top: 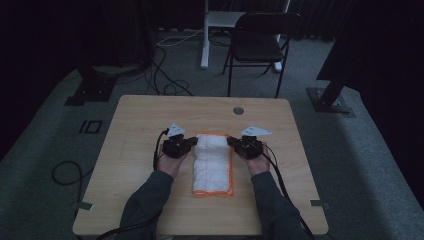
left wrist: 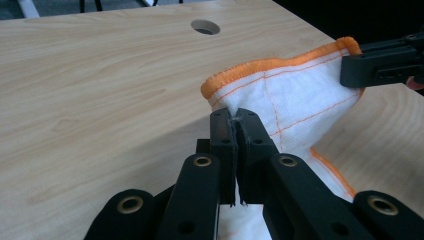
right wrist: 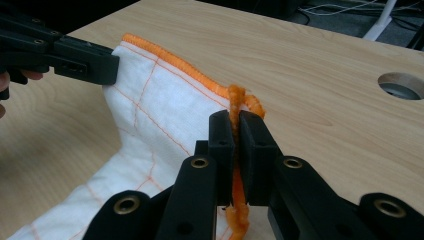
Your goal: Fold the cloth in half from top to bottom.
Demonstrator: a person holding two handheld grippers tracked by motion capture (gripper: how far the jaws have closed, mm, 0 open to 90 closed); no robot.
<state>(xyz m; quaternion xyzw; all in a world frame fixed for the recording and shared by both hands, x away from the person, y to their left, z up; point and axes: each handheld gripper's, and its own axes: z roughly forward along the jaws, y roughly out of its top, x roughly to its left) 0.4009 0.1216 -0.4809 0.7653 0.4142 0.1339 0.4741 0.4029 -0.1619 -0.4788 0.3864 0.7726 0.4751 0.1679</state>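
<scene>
left claw (left wrist: 235,117) is pinching the white cloth (left wrist: 295,100) with the orange hem, jaws clamped tight on its near corner. the other claw (left wrist: 382,62) is gripping the far corner, lifting it off the wooden surface (left wrist: 100,90).

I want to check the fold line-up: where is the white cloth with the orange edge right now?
In the high view the cloth lies mid-table, its far corners pinched by the left gripper and right gripper.

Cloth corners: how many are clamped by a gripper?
2. The left gripper is shut on one far corner of the cloth; the right gripper is shut on the other far corner. The near corners lie free on the table.
</scene>
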